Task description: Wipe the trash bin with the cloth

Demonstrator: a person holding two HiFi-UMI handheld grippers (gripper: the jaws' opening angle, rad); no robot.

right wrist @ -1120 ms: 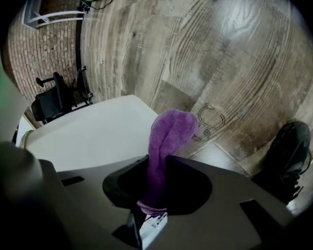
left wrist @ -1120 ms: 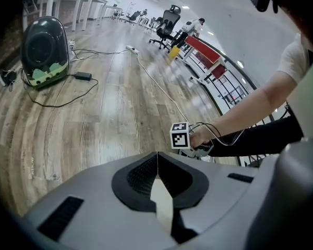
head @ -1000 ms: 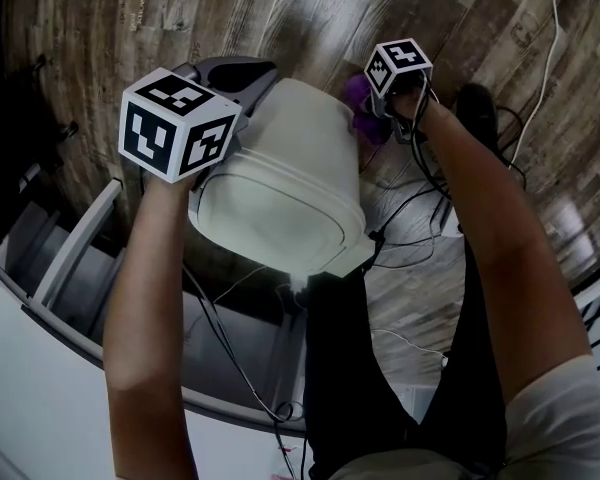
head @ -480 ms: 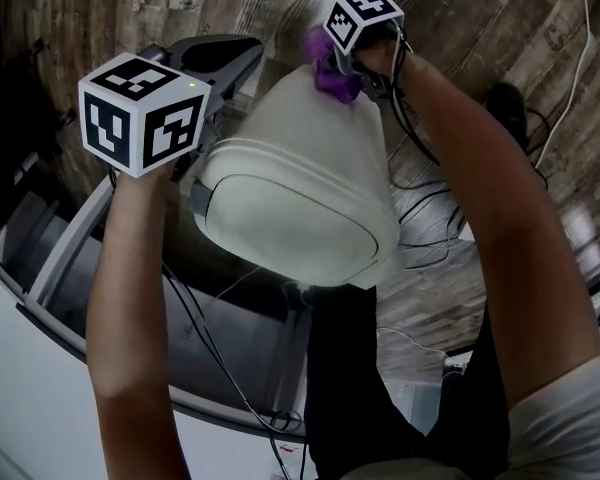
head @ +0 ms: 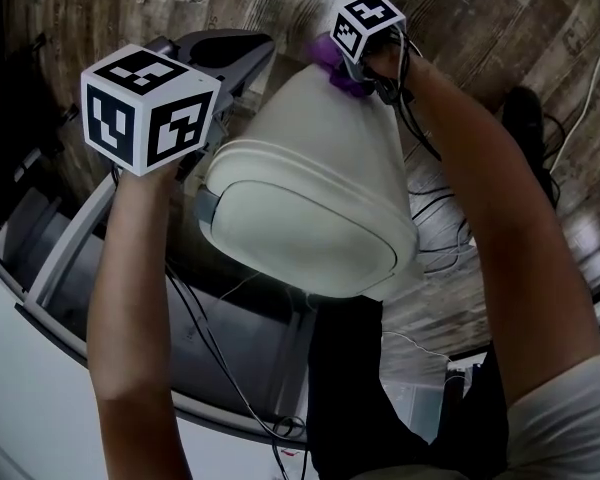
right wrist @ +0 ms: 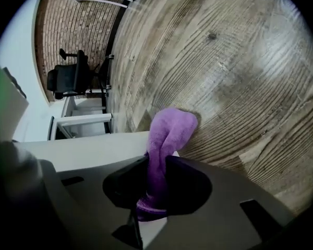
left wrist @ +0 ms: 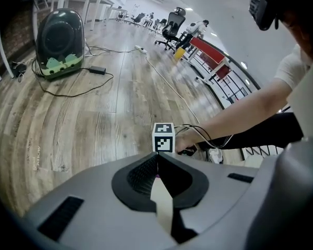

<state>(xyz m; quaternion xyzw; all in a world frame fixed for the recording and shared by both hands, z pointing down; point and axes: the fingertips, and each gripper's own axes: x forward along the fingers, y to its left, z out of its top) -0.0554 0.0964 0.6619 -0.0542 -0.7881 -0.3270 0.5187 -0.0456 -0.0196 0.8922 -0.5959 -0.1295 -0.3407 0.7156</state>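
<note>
L tool clamped on trash bin rim, bin held up & tilted. R tool pinching purple cloth vs bin's far end. Wiping prob. underway; most of the sides look left to do.

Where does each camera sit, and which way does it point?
Head view: on the person's head, looking steeply down at the cream plastic trash bin; both forearms show.
Left gripper view: on the left tongs, clamped on the bin's edge, facing across the wooden floor; the right arm shows.
Right gripper view: on the right tongs, shut on the purple cloth, facing the floor; no body shows.
Shared: head and left gripper views both show the right tongs' marker cube.
</note>
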